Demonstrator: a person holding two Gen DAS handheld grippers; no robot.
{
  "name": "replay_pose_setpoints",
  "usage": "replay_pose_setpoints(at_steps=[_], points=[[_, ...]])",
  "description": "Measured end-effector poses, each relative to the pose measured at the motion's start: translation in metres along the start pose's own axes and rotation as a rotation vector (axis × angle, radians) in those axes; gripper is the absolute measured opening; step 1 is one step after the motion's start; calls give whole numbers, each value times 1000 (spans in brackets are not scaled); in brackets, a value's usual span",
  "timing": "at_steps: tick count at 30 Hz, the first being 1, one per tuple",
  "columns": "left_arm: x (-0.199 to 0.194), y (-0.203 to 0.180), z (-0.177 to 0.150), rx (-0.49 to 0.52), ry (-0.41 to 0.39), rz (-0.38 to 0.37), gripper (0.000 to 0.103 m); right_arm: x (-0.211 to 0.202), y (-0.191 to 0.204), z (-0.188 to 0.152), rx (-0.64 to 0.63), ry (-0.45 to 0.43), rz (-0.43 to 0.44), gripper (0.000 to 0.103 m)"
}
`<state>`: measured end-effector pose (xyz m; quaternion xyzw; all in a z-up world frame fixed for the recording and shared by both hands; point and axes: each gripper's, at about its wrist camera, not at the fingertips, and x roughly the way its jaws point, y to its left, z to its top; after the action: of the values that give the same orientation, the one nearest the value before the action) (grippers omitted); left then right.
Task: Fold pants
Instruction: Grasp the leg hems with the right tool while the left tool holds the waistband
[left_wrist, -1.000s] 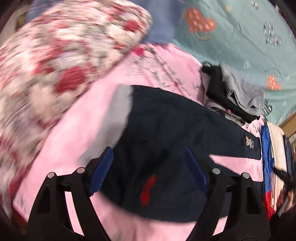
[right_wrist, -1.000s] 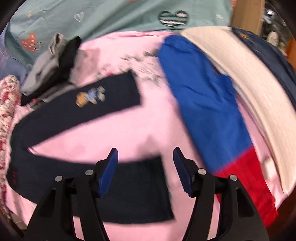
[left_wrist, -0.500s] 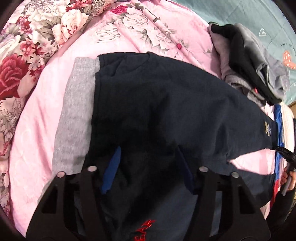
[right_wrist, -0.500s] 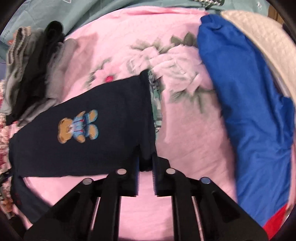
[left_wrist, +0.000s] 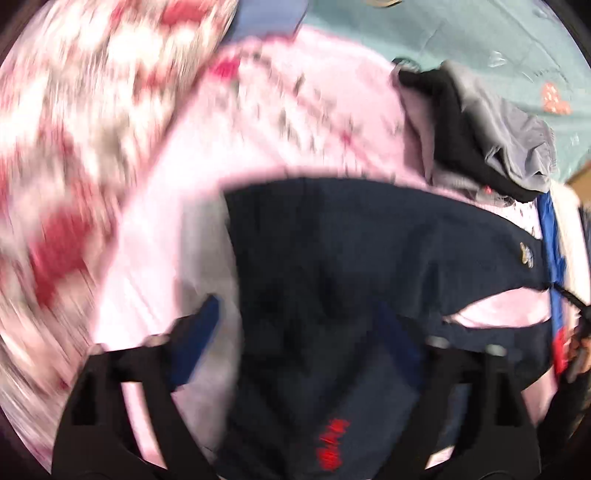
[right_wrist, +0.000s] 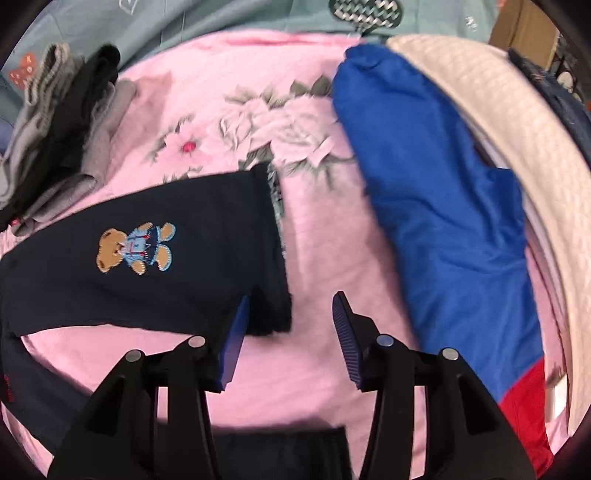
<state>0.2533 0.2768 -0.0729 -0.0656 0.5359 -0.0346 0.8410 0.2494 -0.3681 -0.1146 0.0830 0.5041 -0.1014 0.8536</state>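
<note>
Dark navy pants (left_wrist: 332, 266) with a grey waistband (left_wrist: 207, 251) lie spread on a pink floral bedsheet (right_wrist: 317, 251). One leg, with a teddy bear patch (right_wrist: 135, 249), ends at a hem (right_wrist: 273, 258) in the right wrist view. My right gripper (right_wrist: 291, 332) is open, its jaws around the hem's near corner. My left gripper (left_wrist: 295, 336) is open above the pants' waist area; the view is blurred. The other leg's end (right_wrist: 280, 454) lies under the right gripper.
A pile of grey and black clothes (right_wrist: 62, 122) lies at the far left of the sheet. A blue and red garment (right_wrist: 443, 206) and a cream knitted cloth (right_wrist: 517, 147) lie to the right. A floral pillow (left_wrist: 92, 129) lies left of the waistband.
My right gripper was shut on the leg hem and has opened, letting it go. My left gripper has pulled back from the waist, staying open, and is moving fast.
</note>
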Motion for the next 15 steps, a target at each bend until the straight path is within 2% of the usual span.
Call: replay_pose_setpoints(at_steps=[2,4,5,9,12,15], points=[[1,2,26,133,-39,22,91,-21,-4,-13,17,-30,47,47],[9,5,43,201,-54,25,91,-38,-2,-31,10,-43,68,48],[19,6,58,225,-36,4,91,-46,1,-41,2,-48,69,48],[59,9,77,302,64,-120,91,-77,20,-70,-24,-49,67,48],[81,-1,74,377,99,-162,91,-94,34,-81,-55,-60,41,48],[105,0,72,421,158,-171,90,-109,66,-76,-151,-80,37,48]])
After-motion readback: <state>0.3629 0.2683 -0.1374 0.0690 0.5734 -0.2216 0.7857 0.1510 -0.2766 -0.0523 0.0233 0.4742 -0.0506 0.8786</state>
